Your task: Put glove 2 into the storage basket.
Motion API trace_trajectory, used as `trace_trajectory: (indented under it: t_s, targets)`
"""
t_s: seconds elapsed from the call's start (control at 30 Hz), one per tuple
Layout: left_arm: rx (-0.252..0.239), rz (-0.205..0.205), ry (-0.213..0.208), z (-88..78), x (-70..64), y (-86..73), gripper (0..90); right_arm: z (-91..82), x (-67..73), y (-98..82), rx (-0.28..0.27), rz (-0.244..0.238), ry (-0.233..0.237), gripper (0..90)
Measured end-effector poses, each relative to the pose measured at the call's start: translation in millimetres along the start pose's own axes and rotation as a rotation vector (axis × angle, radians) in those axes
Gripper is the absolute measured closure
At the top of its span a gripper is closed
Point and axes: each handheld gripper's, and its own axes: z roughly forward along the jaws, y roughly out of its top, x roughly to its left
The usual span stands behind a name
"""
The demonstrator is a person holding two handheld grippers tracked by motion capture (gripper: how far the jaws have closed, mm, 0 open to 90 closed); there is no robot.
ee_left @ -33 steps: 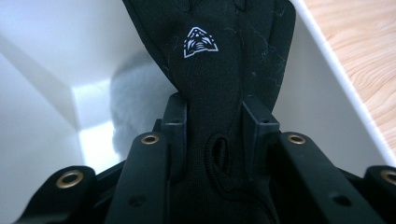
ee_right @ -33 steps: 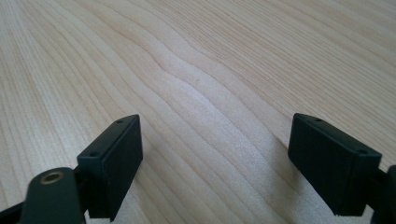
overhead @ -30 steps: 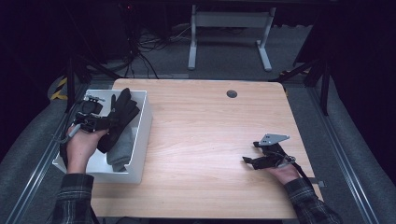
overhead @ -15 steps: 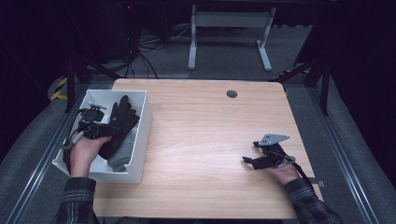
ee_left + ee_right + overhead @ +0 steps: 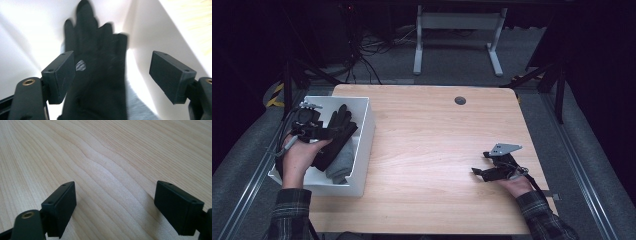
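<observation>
At the left edge of the desk (image 5: 427, 145) stands a white bin (image 5: 364, 145), and the left gripper (image 5: 319, 131) hangs over its open top, held in the person's left hand (image 5: 298, 156). Its fingers (image 5: 60, 75) have just been opening and now stand well apart. A black glove (image 5: 337, 132) lies in the bin below them. In the left gripper view the glove (image 5: 100, 75) stretches between the two fingers with its fingertips pointing away toward the far white wall of the bin (image 5: 150, 37); the left finger is just beside the glove's edge, the right finger (image 5: 172, 75) stands clear of it, and neither presses on it, so the glove is loose. That view is somewhat blurred, so I cannot tell whether the left finger brushes the cloth. Under the glove, toward the near end of the bin, lies a grey piece of cloth (image 5: 343, 165), also seen in the left gripper view (image 5: 140, 105).

Well apart from all this, near the desk's right edge and toward its near side, the right gripper (image 5: 484, 172) rests low over the bare wood in the person's right hand (image 5: 514, 182). Its fingers (image 5: 60, 205) are spread wide with plain desk (image 5: 112, 170) between them.
</observation>
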Motion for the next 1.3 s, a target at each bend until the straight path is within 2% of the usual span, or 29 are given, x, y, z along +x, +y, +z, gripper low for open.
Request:
trace_trajectory:
  t_s: [0.13, 0.27, 0.4, 0.63, 0.87, 1.1, 1.3]
  targets:
    - [-0.017, 0.038, -0.038, 0.9, -17.9, 12.6, 20.5, -0.1, 0.1, -0.1, 0.001, 0.001, 0.0, 18.6]
    - [-0.011, 0.087, -0.073, 5.7, -35.4, 21.8, 19.5, -0.2, 0.1, -0.1, 0.001, 0.001, -0.001, 18.6]
    - [-0.026, 0.122, -0.117, 9.2, -56.3, 29.7, 19.4, -0.2, 0.1, -0.1, 0.001, 0.002, -0.001, 18.6]
    - [-0.032, 0.177, -0.166, 18.2, -88.7, 37.6, 19.5, -0.2, 0.2, -0.1, 0.001, 0.001, -0.001, 18.5]
    - [-0.04, 0.225, -0.224, 33.1, -126.0, 40.0, 19.3, -0.2, 0.2, -0.1, 0.001, 0.0, -0.001, 18.4]
    - [-0.043, 0.253, -0.259, 44.2, -150.0, 37.7, 19.3, -0.1, 0.2, -0.1, 0.001, 0.0, -0.001, 18.3]
    - [-0.034, 0.283, -0.289, 57.9, -169.2, 26.4, 18.6, -0.2, 0.1, -0.1, 0.002, -0.002, -0.001, 18.3]
